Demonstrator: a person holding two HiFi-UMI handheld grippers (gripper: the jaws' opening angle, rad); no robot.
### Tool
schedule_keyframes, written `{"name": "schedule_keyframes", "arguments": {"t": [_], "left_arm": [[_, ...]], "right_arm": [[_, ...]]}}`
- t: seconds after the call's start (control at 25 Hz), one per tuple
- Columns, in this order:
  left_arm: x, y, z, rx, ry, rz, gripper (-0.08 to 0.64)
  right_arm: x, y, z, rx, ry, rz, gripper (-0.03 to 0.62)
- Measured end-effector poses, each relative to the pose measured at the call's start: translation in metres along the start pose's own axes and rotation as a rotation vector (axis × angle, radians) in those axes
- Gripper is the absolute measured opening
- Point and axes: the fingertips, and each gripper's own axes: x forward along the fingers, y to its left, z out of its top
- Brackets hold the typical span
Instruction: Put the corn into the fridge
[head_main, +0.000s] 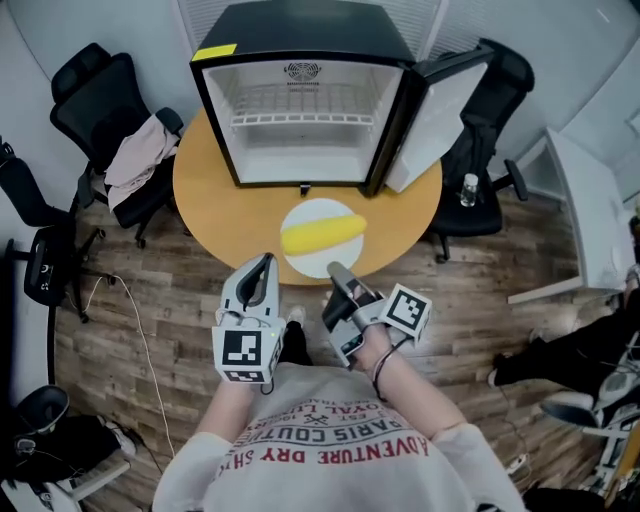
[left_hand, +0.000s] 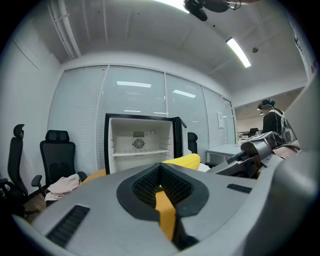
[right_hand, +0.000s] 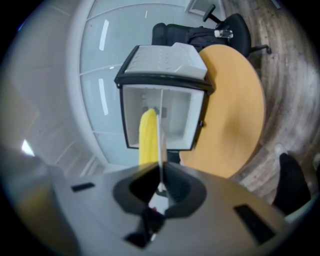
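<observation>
One open office room takes up everything here: wood-plank floor, frosted glass wall at the back. Dead ahead of both claws is a round wooden table. A black mini fridge sits on its far half, beyond the claw tips. The fridge door is swung wide to the right claw's side. The inside is white and bare, w/ one wire shelf.

Black office chairs ring the table. One chair, off past the left claw, has a pale cloth dumped on it. Another chair, out past the right claw, has a small bottle on its seat. A white desk is further out that side.

A white plate is btw the claws and the fridge, over the table's near edge. Can't tell if it rests on the wood or is lifted. The corn lies on the plate, just beyond the right claw's tips. Its long axis runs crosswise to the way the claw points, approx parallel to the fridge front. Its right end is a touch nearer the fridge. Which end is the tip, can't tell.

The right claw is rolled on its side, pinching the plate's near rim. The left claw is beside the plate's left edge, jaws pressed together w/ nothing btw them.
</observation>
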Motion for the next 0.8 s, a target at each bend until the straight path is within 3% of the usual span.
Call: {"name": "schedule_keyframes", "arguments": {"t": [0.44, 0.8], "left_arm": [[0.116, 0.096, 0.019, 0.016, -0.031, -0.062, 0.025], [0.171, 0.141, 0.016, 0.003, -0.036, -0.101, 0.025]], "right_arm": [[0.126, 0.031, 0.059, -0.008, -0.090, 0.015, 0.040], [0.194, 0.038, 0.089, 0.014, -0.135, 0.009, 0.040]]}}
